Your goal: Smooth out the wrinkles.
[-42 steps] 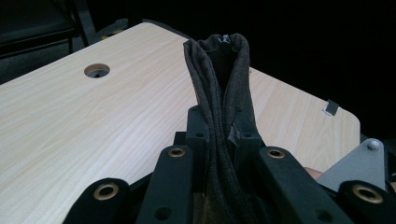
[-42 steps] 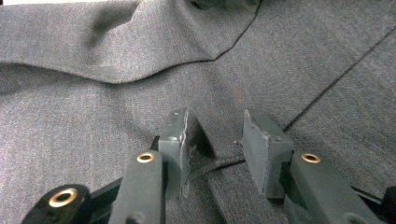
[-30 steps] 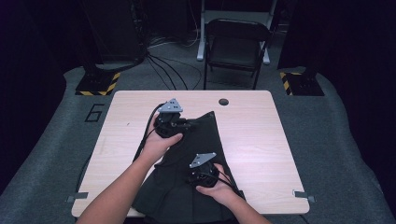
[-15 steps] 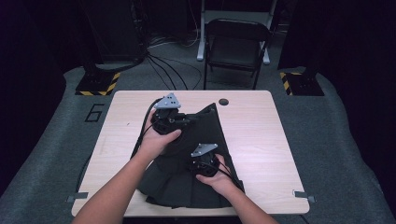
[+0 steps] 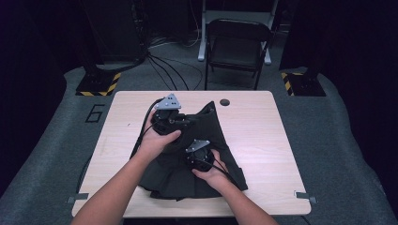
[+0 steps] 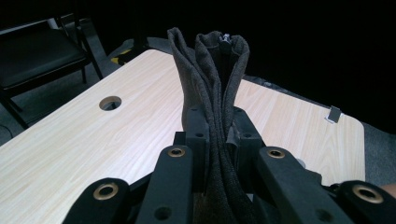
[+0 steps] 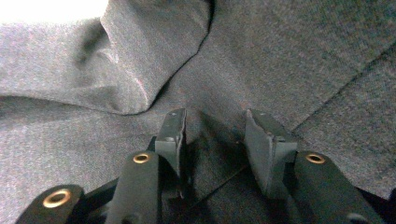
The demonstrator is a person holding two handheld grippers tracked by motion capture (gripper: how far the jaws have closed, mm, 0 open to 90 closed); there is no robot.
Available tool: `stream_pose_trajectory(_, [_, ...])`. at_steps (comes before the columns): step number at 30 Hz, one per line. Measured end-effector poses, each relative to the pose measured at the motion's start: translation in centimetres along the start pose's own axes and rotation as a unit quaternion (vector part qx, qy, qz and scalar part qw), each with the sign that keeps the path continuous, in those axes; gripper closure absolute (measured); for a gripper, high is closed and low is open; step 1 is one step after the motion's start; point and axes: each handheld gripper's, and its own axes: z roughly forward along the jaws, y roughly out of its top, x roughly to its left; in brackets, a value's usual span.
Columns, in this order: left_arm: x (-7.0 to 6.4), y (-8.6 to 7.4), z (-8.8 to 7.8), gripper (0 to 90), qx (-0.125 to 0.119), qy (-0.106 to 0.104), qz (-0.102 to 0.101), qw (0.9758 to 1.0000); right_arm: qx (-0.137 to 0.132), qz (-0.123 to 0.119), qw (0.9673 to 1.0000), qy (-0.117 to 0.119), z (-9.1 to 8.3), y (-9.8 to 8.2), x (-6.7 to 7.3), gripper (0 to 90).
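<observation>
A dark grey garment (image 5: 213, 124) lies crumpled on the pale wooden table (image 5: 263, 136). My left gripper (image 5: 187, 121) is shut on a bunched fold of it near the far end. In the left gripper view that fold (image 6: 210, 65) stands up from between the jaws of the left gripper (image 6: 217, 121), with a zip end at its top. My right gripper (image 5: 190, 154) rests on the cloth nearer the person. Its jaws have just been closing a little. In the right gripper view the right gripper (image 7: 215, 135) still has its jaws apart, with flat fabric (image 7: 140, 70) lying between them unpinched.
A round cable hole (image 5: 224, 102) is in the table beyond the garment. A black folding chair (image 5: 237, 42) stands behind the table, with cables on the floor beside it. Bare tabletop lies left and right of the garment. A small metal clip (image 5: 302, 196) sits at the near right corner.
My right gripper has slid over the garment away from the person, toward the left gripper. The left gripper has kept its hold and place.
</observation>
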Motion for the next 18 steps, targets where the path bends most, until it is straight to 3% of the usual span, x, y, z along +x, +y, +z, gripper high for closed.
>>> stream_pose_trajectory(2, [0.1,-0.1,0.1,80.5,0.001,-0.002,0.000,1.0000,-0.013,-0.009,0.9999,-0.006,0.4,0.0,-0.2,58.8])
stream_pose_trajectory(3, [0.1,-0.1,0.1,80.5,0.001,-0.002,0.000,1.0000,-0.003,0.009,0.9998,-0.020,0.5,0.0,0.0,58.8])
stream_pose_trajectory(7, [0.3,-0.4,0.2,80.4,0.005,0.001,-0.001,1.0000,0.002,0.015,0.9995,-0.029,0.7,-0.1,-0.3,58.8])
stream_pose_trajectory(15, [1.3,-1.2,-0.2,80.1,0.002,0.013,-0.015,0.9998,-0.001,0.010,0.9998,-0.020,1.1,-0.2,-0.8,54.9])
stream_pose_trajectory(17, [1.3,-1.3,-0.2,79.8,0.001,0.015,-0.018,0.9997,0.009,0.033,0.9993,-0.017,0.6,-0.1,-0.6,53.1])
stream_pose_trajectory(18, [1.4,-1.4,-0.2,79.8,0.002,0.016,-0.015,0.9998,0.009,0.033,0.9993,-0.017,0.6,-0.1,-0.6,53.1])
